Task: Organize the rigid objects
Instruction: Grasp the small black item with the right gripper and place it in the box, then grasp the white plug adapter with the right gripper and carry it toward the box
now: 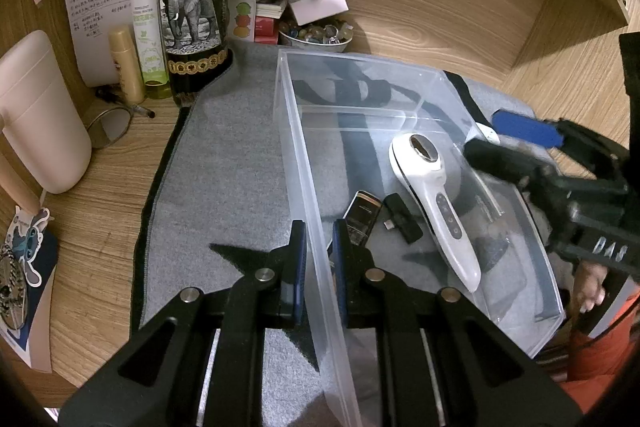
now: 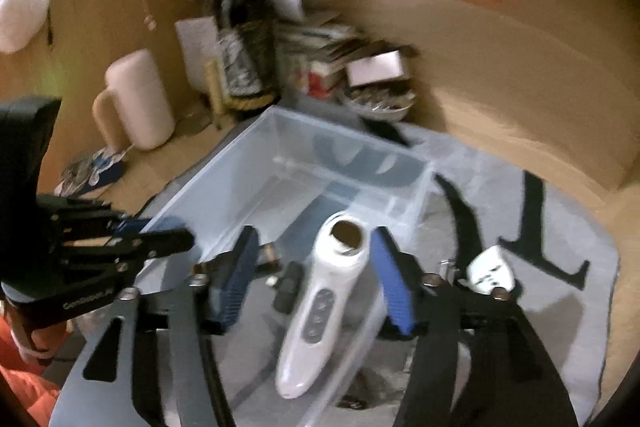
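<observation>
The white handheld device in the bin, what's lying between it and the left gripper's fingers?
In the left wrist view, an old phone and a small black adapter lie between the white handheld device and the left gripper.

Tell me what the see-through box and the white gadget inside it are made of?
The see-through box looks like thin clear plastic: the grey mat shows through its glossy walls. The white gadget seems to be smooth, shiny hard plastic, with light glinting along its handle; the dark round part at its head could be metal, but that is hard to tell.
</observation>
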`<state>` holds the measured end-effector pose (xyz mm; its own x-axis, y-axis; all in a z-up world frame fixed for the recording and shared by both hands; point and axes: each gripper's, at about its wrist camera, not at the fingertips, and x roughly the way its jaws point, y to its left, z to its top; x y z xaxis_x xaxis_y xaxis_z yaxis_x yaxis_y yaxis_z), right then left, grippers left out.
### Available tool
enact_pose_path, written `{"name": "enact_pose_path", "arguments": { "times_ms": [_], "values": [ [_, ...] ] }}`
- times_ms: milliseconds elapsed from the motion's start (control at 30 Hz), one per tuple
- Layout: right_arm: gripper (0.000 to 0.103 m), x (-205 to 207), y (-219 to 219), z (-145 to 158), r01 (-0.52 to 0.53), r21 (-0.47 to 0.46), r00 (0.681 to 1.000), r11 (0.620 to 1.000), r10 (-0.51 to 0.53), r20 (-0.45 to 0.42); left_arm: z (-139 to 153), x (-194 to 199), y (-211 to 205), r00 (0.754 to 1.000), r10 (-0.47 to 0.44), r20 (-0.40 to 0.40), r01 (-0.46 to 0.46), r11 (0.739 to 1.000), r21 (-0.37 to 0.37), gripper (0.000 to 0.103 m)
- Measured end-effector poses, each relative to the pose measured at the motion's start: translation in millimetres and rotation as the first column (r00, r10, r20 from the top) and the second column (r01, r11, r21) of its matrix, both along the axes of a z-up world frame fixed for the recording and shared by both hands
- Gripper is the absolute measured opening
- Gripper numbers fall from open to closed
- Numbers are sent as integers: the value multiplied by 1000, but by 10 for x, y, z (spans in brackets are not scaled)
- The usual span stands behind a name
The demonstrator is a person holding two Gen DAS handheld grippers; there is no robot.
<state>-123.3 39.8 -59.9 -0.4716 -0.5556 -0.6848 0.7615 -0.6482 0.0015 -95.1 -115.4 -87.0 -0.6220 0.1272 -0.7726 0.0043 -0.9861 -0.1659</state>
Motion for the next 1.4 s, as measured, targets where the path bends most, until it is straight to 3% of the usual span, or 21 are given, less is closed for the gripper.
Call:
{"name": "enact_pose_path", "arguments": {
  "times_ms": [300, 533, 833, 1100, 1267, 1400],
  "values": [
    [65, -365, 430, 56, 192, 10, 981, 981, -192, -26, -1, 2, 2, 1000, 1, -1, -1, 1000, 1, 13],
    [65, -746, 774, -148, 328, 57, 944, 943, -330, 19, 3, 0, 5, 1000, 0, -1, 0, 1000, 0, 13],
    [65, -998, 852, -421, 359, 93, 922, 929, -368, 117, 1, 4, 5, 1000, 0, -1, 0, 1000, 0, 13],
    [65, -1102, 754, -561, 359, 123, 921, 925, -373, 116, 2, 2, 4, 1000, -1, -2, 1, 1000, -1, 13],
    [41, -1097, 723, -570, 348, 131, 928, 928, -361, 91, 0, 7, 0, 1000, -1, -2, 1, 1000, 0, 13],
    [41, -1060, 718, -551, 343, 125, 931, 931, -354, 86, -1, 8, -1, 1000, -1, -2, 1, 1000, 0, 13]
  ]
}}
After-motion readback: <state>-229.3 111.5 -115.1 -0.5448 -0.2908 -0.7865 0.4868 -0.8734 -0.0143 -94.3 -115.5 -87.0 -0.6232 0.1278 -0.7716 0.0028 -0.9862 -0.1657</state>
